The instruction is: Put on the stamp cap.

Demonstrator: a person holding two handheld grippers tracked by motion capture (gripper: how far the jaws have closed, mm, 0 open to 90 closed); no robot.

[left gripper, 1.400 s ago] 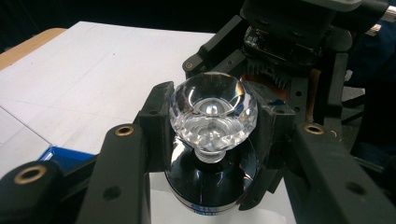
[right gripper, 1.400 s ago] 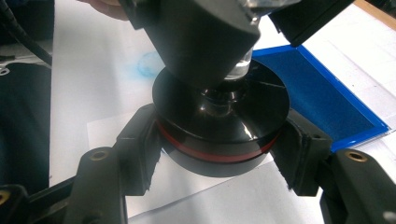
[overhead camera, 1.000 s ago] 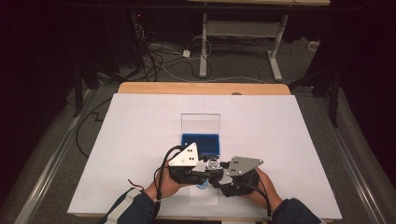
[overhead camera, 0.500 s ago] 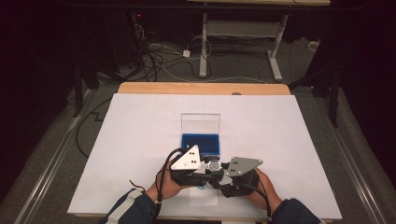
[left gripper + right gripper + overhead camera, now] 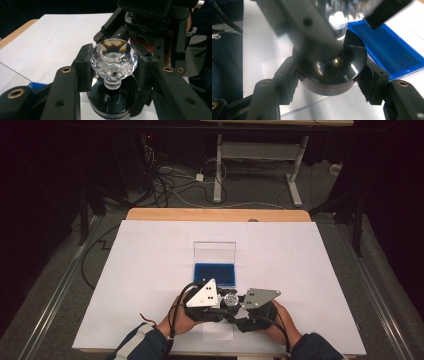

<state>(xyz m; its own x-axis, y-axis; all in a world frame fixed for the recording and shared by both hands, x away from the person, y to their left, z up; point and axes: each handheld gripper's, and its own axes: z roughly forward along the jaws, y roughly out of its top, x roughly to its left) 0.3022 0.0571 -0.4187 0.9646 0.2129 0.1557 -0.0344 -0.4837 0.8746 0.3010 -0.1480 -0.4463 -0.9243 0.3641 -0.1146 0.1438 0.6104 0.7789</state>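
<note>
The white table (image 5: 150,270) filled most of the high view, with the person's forearms coming in at its near edge. Beyond the hands lay an open box (image 5: 214,274) with a blue lining and a clear lid standing upright, in the same spot as a second before. The left gripper (image 5: 212,301) and the right gripper (image 5: 239,309) met nose to nose just in front of that box, near the table's front edge. Against the earlier pictures the pair had barely changed: the left gripper had shifted only slightly, and the right one sat where it had been.

In the right gripper view, the right gripper (image 5: 328,82) was clamped on a dark round base (image 5: 329,77), its pads pressed against both sides of it. The base stood over a white sheet on the table, with the blue lining of the box just beside it.

In the left gripper view, the left gripper (image 5: 113,67) was clamped on a clear faceted knob (image 5: 113,62), which sat upright on a short stem directly on top of the dark base (image 5: 110,105). Both grips matched the earlier pictures.
</note>
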